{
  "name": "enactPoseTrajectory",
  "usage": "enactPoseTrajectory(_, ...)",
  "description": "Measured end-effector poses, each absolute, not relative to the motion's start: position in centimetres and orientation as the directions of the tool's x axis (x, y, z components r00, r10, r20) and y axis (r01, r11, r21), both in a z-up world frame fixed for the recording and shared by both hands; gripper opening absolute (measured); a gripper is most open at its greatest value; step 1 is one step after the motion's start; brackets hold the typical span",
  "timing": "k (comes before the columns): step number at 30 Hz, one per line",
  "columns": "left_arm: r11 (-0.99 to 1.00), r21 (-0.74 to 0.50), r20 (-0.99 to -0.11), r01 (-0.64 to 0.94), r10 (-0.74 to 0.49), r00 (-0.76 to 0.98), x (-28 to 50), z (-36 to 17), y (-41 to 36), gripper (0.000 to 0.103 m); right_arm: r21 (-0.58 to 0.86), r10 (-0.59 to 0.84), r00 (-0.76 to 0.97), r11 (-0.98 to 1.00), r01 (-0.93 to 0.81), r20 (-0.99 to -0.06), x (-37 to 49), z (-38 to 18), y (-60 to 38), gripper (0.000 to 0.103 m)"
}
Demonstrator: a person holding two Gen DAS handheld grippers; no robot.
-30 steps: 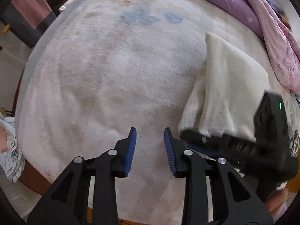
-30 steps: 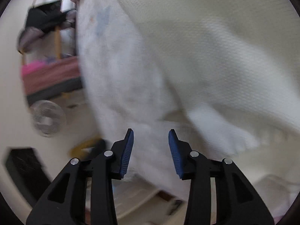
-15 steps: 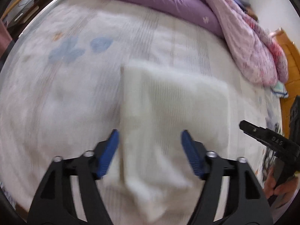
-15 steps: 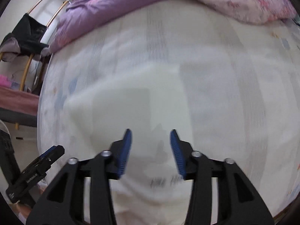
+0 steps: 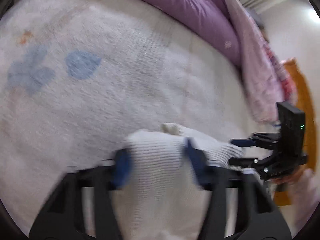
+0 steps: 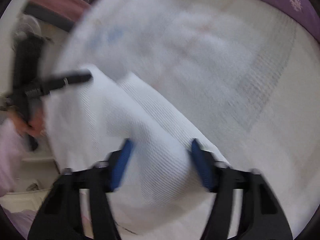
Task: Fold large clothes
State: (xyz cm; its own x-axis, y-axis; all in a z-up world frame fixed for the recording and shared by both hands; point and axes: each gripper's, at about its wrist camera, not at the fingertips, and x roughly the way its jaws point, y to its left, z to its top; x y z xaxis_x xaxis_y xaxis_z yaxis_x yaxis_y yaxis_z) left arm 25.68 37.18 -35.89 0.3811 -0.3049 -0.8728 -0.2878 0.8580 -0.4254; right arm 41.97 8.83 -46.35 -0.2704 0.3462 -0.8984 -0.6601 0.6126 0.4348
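Note:
A folded cream ribbed knit garment (image 5: 160, 160) lies on the white fleecy bed cover (image 5: 120, 80). My left gripper (image 5: 158, 166) is open wide, its blue pads either side of the garment's near end. My right gripper (image 6: 162, 164) is also open wide, straddling the bulging fold of the same garment (image 6: 140, 132). The right gripper shows at the right in the left wrist view (image 5: 240, 143). The left gripper shows at the left in the right wrist view (image 6: 86, 78), at the garment's far corner. Both views are blurred by motion.
A purple and pink duvet (image 5: 210, 14) is bunched along the bed's far side. An orange wooden piece (image 5: 300, 100) stands at the right. A fan (image 6: 28, 28) and a pink-covered piece of furniture (image 6: 58, 2) stand beyond the bed's left edge.
Both grippers have closed in on the garment and now straddle it with jaws spread wide. The right jaws were narrower before. The garment fills the near part of both views.

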Motion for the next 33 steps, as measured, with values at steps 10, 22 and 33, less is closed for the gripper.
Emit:
enactPoseTrajectory(10,0.961,-0.250,-0.943,-0.120,-0.214,0.256,32.4,-35.9,29.7,0.024,0.374,0.325,-0.184,0.805,-0.461,-0.928,43.1,-48.1,3.6,0.021)
enactPoseTrajectory(22,0.957,0.200,-0.915,-0.211,0.259,0.310,28.1,-31.6,30.7,0.082,0.370,0.404,0.209,0.911,-0.183,-0.891,38.0,-42.4,-1.1,0.059)
enactPoseTrajectory(33,0.941,-0.195,-0.947,-0.276,-0.108,0.302,29.8,-40.9,31.5,0.014,0.542,0.535,0.109,0.839,0.049,-0.838,39.5,-51.0,0.1,0.000)
